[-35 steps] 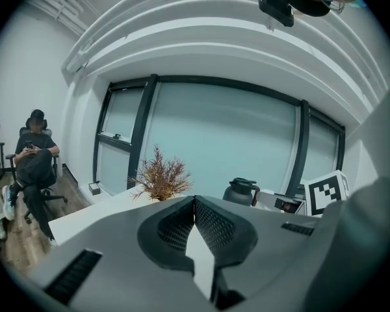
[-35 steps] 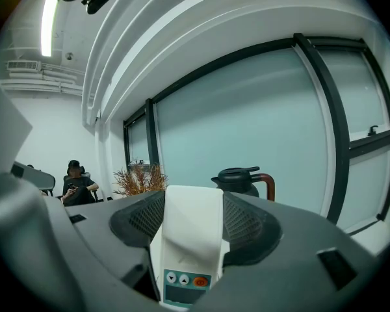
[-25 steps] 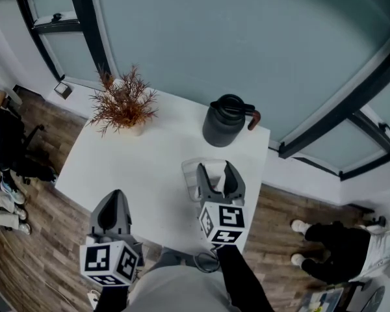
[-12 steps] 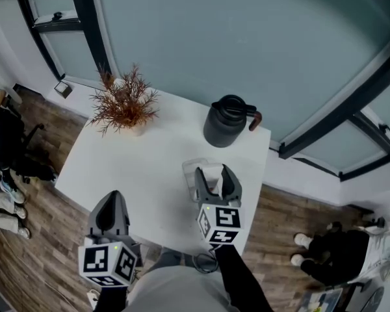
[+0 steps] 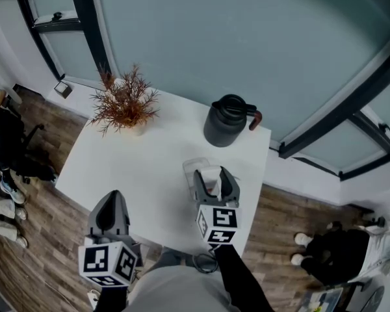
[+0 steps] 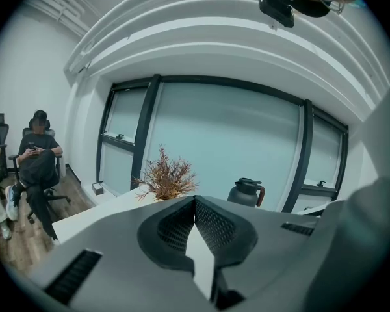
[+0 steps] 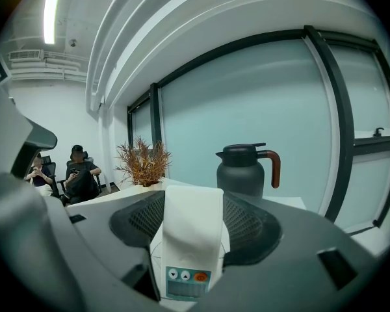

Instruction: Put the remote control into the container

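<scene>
Right hand-held gripper (image 5: 212,175) drifts back slightly, clamped on remote control (image 7: 190,233), long axis along jaws. I judge container (image 5: 191,166) just ahead, under jaw tips. Left hand-held gripper (image 6: 195,201) closed, empty, farther off.

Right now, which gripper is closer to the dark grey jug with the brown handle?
Right. The right gripper, holding the white remote control, is in front of the dark grey jug. The left gripper, shut and empty, is farther back by the white table's near edge.

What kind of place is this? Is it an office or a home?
Probably an office meeting room: frosted glass walls in dark frames, a white table with a jug and a dried plant, and people sitting on office chairs at the side.
</scene>
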### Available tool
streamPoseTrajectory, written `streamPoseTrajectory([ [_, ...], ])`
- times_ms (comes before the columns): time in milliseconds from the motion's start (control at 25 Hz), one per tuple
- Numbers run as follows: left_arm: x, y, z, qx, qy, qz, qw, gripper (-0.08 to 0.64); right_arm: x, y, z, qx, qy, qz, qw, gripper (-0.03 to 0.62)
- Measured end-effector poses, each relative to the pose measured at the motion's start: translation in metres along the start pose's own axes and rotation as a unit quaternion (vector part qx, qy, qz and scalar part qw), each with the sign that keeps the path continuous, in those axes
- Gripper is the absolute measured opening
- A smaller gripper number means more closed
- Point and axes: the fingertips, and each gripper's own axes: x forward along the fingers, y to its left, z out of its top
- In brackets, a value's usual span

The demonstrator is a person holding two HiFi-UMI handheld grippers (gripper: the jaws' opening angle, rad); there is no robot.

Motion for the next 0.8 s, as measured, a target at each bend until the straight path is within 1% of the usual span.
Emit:
streamPoseTrajectory([
  [560,0.001,0.0,0.001,0.001,0.001,-0.002,1.0,0.009,0.0,0.0,-0.018,-0.001,0.024,-0.004,1.0,0.273],
  [800,0.004,-0.002,-0.001,0.003,0.005,-0.005,1.0,0.009,-0.001,-0.005,-0.034,-0.003,0.052,-0.014,0.999,0.273],
])
